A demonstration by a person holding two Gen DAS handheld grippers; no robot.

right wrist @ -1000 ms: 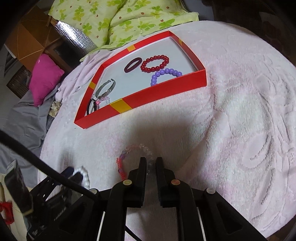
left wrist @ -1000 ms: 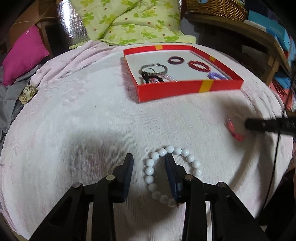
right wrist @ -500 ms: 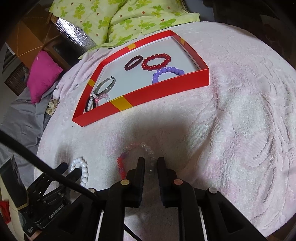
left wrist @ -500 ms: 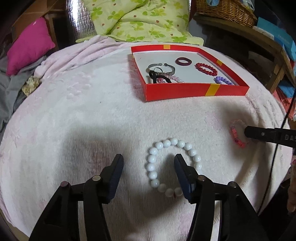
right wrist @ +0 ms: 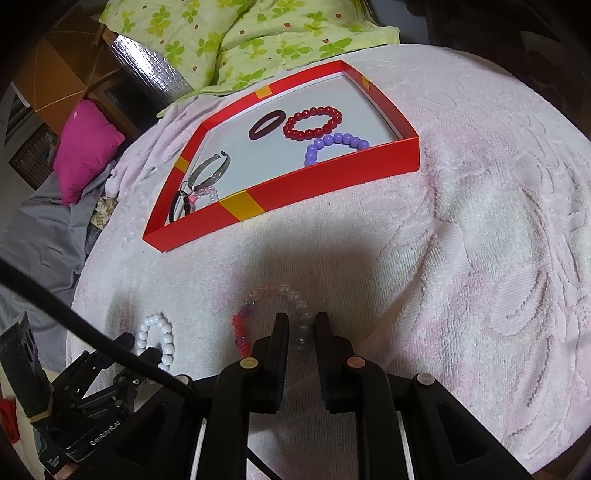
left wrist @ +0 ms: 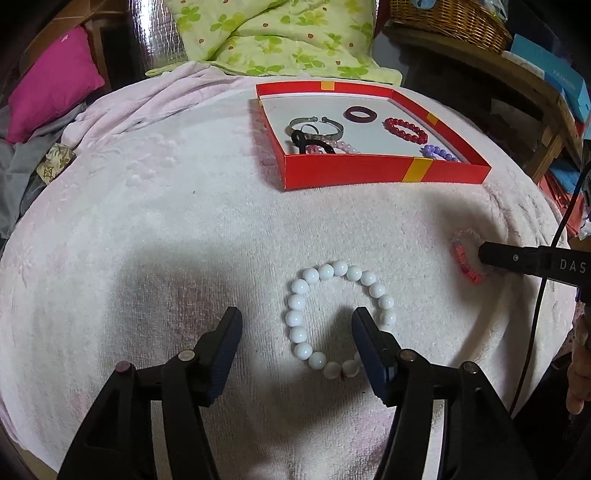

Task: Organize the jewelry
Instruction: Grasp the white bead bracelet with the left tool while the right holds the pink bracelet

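A white bead bracelet (left wrist: 334,319) lies on the pale pink blanket; it also shows in the right wrist view (right wrist: 157,341). My left gripper (left wrist: 297,326) is open, its fingers straddling the bracelet's left side. A clear-and-red bead bracelet (right wrist: 275,312) lies further right; it also shows in the left wrist view (left wrist: 466,258). My right gripper (right wrist: 301,325) is slightly open around the bracelet's clear beads. A red box (left wrist: 384,170) at the back holds several bracelets.
Green floral bedding (left wrist: 273,33) and a magenta pillow (left wrist: 51,99) lie behind the blanket. A wicker basket (left wrist: 447,14) sits on a wooden shelf at the right. Grey cloth (right wrist: 40,236) hangs off the left side.
My left gripper has opened wider and pulled back a little from the white bracelet. My right gripper has opened slightly around the clear beads.
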